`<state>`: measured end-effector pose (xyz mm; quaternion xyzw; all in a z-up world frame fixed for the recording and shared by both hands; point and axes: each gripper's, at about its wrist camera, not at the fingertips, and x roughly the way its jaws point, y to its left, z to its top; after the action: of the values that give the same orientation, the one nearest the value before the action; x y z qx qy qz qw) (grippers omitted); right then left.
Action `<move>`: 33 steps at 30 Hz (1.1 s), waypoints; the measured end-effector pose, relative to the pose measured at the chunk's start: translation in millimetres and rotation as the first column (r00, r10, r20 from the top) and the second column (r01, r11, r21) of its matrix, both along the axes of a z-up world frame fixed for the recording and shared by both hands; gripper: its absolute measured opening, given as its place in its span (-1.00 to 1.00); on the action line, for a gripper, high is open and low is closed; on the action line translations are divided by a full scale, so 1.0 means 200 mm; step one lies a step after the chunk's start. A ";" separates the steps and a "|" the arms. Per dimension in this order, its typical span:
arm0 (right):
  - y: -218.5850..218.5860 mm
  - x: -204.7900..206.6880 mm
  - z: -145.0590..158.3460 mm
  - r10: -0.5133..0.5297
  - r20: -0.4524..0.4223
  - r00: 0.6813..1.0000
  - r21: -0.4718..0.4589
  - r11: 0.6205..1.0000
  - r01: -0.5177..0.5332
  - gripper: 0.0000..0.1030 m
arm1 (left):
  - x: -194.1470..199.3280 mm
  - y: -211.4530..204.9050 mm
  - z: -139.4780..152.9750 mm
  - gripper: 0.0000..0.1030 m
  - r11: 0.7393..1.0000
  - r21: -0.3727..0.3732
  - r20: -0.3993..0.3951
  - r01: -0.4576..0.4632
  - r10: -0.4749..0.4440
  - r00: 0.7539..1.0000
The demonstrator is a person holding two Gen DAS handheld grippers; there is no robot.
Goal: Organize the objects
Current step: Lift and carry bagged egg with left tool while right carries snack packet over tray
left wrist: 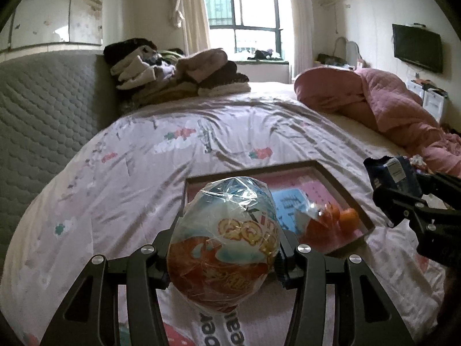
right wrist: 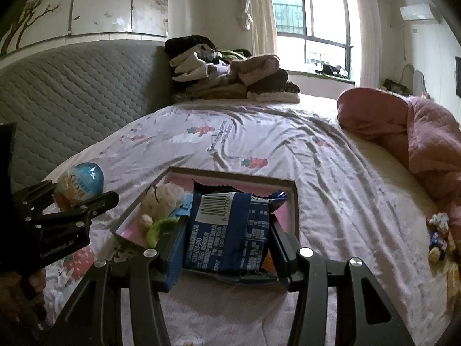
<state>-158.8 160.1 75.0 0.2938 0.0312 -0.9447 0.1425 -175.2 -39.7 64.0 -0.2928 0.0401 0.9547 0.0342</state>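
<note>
My left gripper is shut on a plastic-wrapped toy egg, blue on top and orange below, and holds it above the bed. My right gripper is shut on a dark blue snack packet with a barcode. Both hover over the near side of a shallow brown-framed tray with a pink floor. In the tray lie a white and green plush toy, a blue card and an orange item. The right gripper with its packet shows at the left view's right edge. The left gripper and egg show at the right view's left.
The tray rests on a white floral bedspread. Folded clothes are piled at the far end, beside a grey padded headboard. A pink quilt is bunched on the right. Small toys lie near the bed's right edge.
</note>
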 end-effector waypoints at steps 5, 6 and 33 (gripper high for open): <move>0.00 -0.05 0.05 0.000 -0.027 1.000 0.011 1.000 0.000 0.01 | -0.05 0.01 0.05 0.03 1.000 0.000 -0.026 -0.001 0.001 1.000; 0.00 -0.06 0.05 -0.001 -0.030 1.000 0.011 1.000 0.001 0.01 | -0.07 0.01 0.06 0.03 1.000 0.002 -0.030 -0.001 0.001 1.000; -0.03 -0.29 0.12 -0.012 -0.081 0.997 0.041 0.999 0.016 0.01 | -0.32 0.05 0.03 0.03 1.000 -0.018 -0.022 -0.022 0.022 1.000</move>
<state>-216.3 155.0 98.3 0.2583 0.0544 -0.9559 0.1285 -240.2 -29.7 69.3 -0.2830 0.0461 0.9578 0.0206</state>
